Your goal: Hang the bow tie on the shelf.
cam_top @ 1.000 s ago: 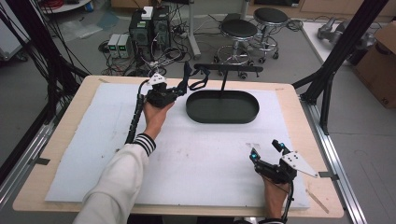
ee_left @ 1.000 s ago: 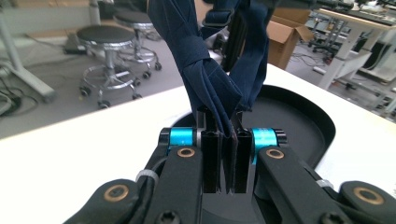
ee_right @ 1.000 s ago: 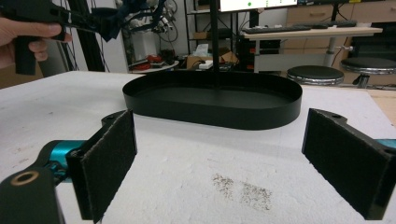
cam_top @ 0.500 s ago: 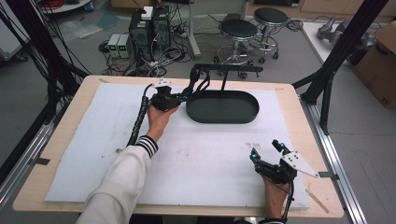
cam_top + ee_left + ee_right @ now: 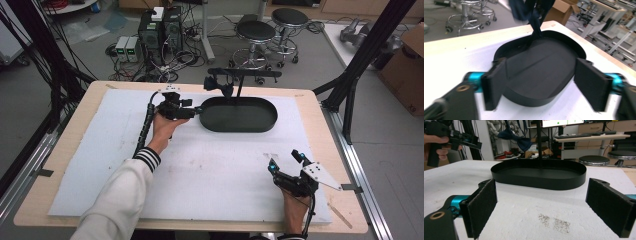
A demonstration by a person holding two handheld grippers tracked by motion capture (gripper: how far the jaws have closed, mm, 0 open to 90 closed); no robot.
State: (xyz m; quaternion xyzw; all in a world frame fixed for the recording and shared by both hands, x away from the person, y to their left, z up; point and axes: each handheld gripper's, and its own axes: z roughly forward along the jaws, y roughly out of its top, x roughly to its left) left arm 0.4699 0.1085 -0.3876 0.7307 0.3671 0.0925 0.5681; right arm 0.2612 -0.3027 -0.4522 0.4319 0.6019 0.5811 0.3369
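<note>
A black oval tray (image 5: pixel 239 115) lies at the back middle of the white mat, and a thin post (image 5: pixel 240 86) rises from it to a crossbar (image 5: pixel 245 73). A dark blue cloth (image 5: pixel 220 86) hangs from the bar's left part; it also appears as dark cloth (image 5: pixel 524 10) and as cloth (image 5: pixel 516 138). My left gripper (image 5: pixel 196 108) is at the tray's left end. Its jaws have just been opening and now stand wide, the left gripper (image 5: pixel 541 61) flanking the tray's near end (image 5: pixel 536 82) without pressing it. My right gripper (image 5: pixel 285 160) rests open at the front right, the right gripper (image 5: pixel 542 182) empty and facing the tray (image 5: pixel 539 176).
The white mat (image 5: pixel 210 170) covers most of the wooden table (image 5: pixel 320 100). Black frame struts (image 5: pixel 350 95) stand at the right edge. Stools and computer boxes sit on the floor beyond the table. A dark smudge (image 5: pixel 554 221) marks the mat near my right gripper.
My left hand came down from the bar's left end to the tray's left end, and its jaws opened, leaving the cloth on the bar. The right gripper stayed put.
</note>
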